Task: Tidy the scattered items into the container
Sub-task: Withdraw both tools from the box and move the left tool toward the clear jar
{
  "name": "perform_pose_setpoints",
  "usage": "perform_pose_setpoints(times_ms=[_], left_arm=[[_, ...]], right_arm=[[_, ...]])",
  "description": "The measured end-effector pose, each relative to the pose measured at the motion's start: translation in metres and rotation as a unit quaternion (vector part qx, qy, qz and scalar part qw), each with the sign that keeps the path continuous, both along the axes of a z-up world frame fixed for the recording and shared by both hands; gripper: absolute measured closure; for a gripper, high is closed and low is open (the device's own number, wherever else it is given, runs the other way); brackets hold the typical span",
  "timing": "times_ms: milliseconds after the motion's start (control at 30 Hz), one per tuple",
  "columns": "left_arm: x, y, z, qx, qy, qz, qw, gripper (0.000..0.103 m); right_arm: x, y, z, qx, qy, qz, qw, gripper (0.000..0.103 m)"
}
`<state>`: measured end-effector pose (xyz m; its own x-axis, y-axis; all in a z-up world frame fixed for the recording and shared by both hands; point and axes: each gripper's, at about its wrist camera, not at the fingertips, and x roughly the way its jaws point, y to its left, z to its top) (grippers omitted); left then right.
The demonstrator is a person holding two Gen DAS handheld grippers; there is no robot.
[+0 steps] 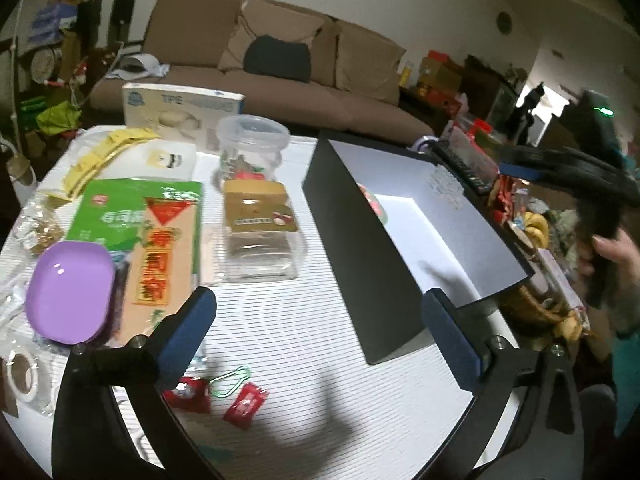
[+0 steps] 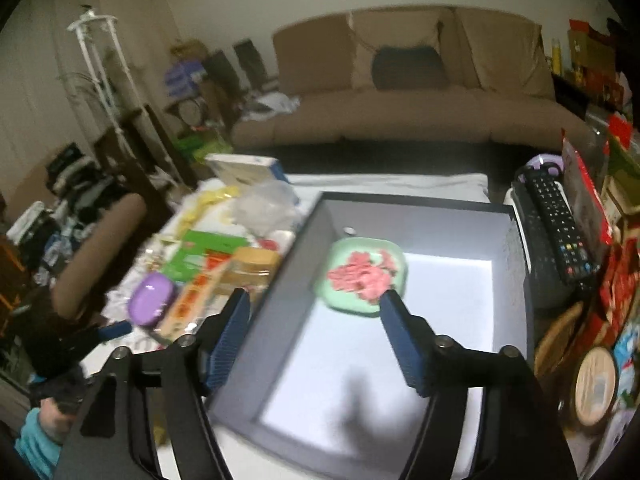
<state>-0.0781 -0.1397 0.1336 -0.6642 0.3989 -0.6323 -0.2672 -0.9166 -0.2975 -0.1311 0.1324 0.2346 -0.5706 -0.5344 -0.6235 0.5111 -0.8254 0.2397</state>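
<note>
- Your left gripper, lower centre of frame, jaws apart, holds nothing.
- Your right gripper, jaws apart and unloaded, sits above the box; green dish inside.

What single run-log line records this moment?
left hand-held gripper: open | right hand-held gripper: open, over box | green dish: inside

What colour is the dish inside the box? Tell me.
Pale green dish, clearest in the right wrist view.

— Red sachets?
— Two, plus one green clip.
— Jars?
— Two: one round, one square.
— Dishes?
— One purple, one green. One box, one remote.
</note>
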Motion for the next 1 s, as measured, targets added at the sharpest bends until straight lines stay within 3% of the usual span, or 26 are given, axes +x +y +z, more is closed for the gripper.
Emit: perform_pose_setpoints(times_ms=[100, 133, 300, 533, 700, 1000], left_arm=[[0.01, -0.006, -0.002, -0.005, 0.0, 0.012, 0.9999, 0.0], [0.013, -0.006, -0.003, -0.008, -0.006, 0.016, 0.9998, 0.0], [0.04, 0.007, 0.008, -0.048, -0.004, 0.031, 0.9984, 0.0], [0.075, 0.023, 0.036, -0.083, 0.006, 0.066, 0.9943, 0.0], [0.102, 0.024, 0.057, -0.083, 0.017, 0.094, 0.992, 0.0], [0.133, 0.023, 0.067, -0.094, 0.018, 0.107, 0.9897, 0.0]], right_arm=[[0.037, -0.011, 0.003, -0.015, 0.012, 0.019, 1.0, 0.012], [0.047, -0.017, 0.0, -0.006, 0.011, 0.026, 1.0, 0.0], [0.089, -0.039, -0.018, 0.045, 0.023, 0.031, 0.998, 0.0], [0.135, -0.045, -0.026, 0.049, 0.036, 0.014, 0.998, 0.0], [0.161, -0.037, -0.022, 0.038, 0.04, 0.004, 0.998, 0.0], [0.199, -0.027, -0.024, 0.02, 0.037, 0.0, 0.999, 0.0]])
